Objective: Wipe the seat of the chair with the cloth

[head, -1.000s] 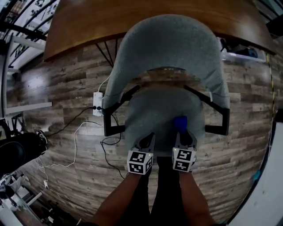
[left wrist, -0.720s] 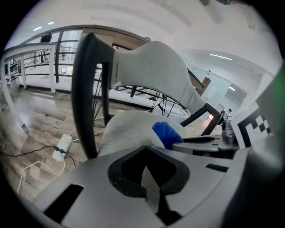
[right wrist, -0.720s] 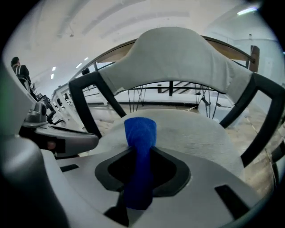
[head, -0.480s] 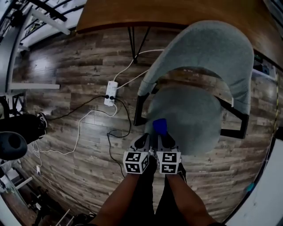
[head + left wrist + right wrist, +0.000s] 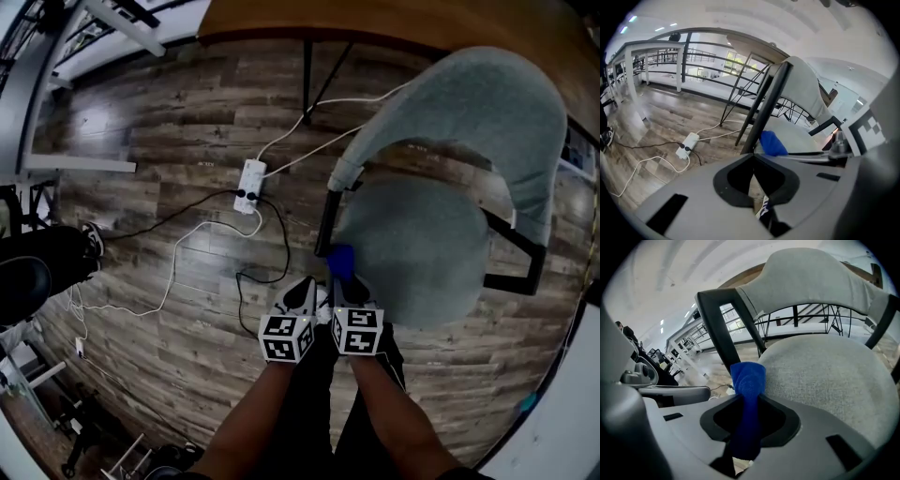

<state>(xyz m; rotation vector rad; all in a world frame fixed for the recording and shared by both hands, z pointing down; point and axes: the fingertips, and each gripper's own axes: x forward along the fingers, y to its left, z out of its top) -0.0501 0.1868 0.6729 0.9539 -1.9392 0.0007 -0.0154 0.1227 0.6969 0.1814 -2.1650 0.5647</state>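
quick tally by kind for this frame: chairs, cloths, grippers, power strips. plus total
Chair: 1
Blue cloth: 1
Grippers: 2 (left gripper, right gripper)
Power strip: 1
Total: 5

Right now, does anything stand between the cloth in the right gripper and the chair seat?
Nothing visible does. The right gripper holds the cloth at the front left edge of the seat, bare fabric beyond it. The black frame post stands left of the cloth, not across its path.
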